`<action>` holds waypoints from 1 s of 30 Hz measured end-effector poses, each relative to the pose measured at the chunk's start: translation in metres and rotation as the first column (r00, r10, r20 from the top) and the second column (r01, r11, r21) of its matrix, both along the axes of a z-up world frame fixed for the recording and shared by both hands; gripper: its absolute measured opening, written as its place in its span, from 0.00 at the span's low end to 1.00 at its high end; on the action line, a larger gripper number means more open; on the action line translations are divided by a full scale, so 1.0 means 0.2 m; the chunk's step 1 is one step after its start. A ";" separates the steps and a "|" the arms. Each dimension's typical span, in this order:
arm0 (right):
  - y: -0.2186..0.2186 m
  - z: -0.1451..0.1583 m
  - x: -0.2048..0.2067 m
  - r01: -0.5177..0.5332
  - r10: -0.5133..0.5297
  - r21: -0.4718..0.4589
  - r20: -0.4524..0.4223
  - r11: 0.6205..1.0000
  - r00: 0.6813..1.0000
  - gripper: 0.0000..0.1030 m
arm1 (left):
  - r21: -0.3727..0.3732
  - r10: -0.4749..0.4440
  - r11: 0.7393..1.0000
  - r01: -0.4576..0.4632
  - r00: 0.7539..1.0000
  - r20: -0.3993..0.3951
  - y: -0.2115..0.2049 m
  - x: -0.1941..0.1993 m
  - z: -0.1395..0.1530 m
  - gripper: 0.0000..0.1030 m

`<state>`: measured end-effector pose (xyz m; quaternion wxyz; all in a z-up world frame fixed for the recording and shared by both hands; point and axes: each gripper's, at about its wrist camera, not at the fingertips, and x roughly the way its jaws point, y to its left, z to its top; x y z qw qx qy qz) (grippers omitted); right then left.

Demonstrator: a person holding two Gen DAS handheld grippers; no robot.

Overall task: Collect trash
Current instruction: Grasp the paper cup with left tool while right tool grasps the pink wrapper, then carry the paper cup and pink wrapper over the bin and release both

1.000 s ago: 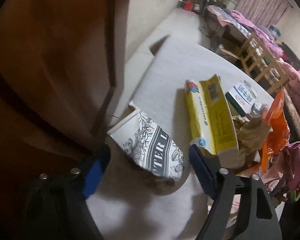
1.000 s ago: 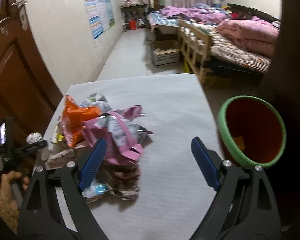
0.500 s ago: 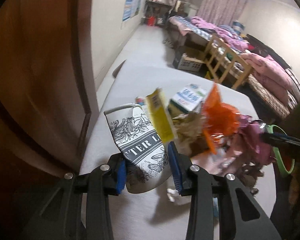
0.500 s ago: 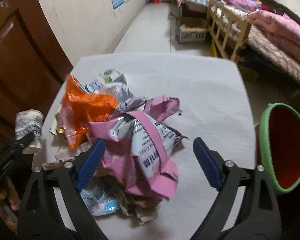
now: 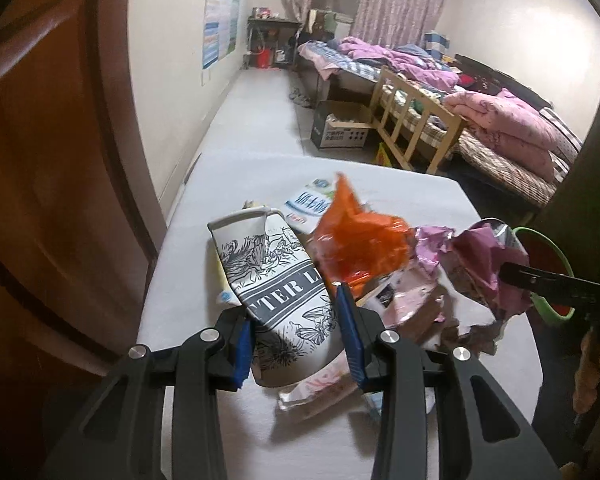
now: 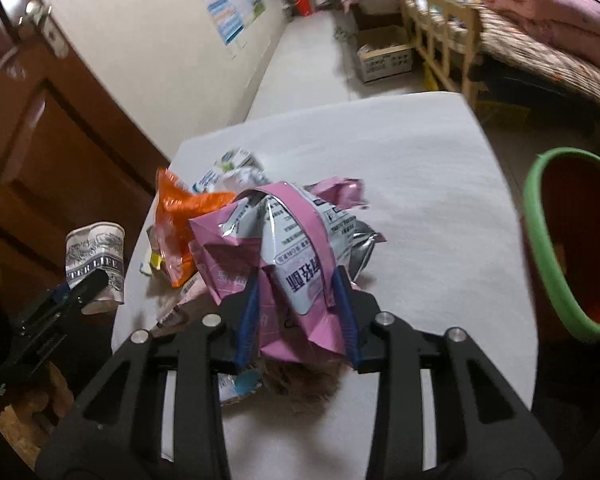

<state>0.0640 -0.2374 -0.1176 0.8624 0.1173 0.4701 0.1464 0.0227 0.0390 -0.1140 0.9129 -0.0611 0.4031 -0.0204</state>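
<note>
Bin (image 6: pixel 572 248) is standing off the table's right edge, nearest your right gripper (image 6: pixel 300 312), which is pinching the pink wrapper (image 6: pixel 284 248), while your left gripper (image 5: pixel 296 340) is clamping the printed paper cup (image 5: pixel 276 284) farther away.

Both my grippers clamped, one on each side of the heap.

My left gripper (image 5: pixel 296 330) points forward and slightly down, its blue-padded fingers (image 5: pixel 347 332) drawn in against the printed paper cup (image 5: pixel 276 284), which stands up between them; in the right wrist view this gripper (image 6: pixel 80 288) sits far out to the left, tilted upward. My right gripper (image 6: pixel 298 314) is squeezed onto the pink wrapper (image 6: pixel 288 264), pads (image 6: pixel 249 316) pressing its crumpled sides, fingers reaching forward and level. Bits of my hands show at the frame edges, too blurred to describe.
</note>
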 end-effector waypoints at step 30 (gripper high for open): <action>-0.36 0.43 -0.31 0.226 -0.219 0.019 0.332 0.974 0.917 0.34 | 0.094 -0.133 0.989 0.118 0.974 0.185 -0.50 0.01 0.46 0.34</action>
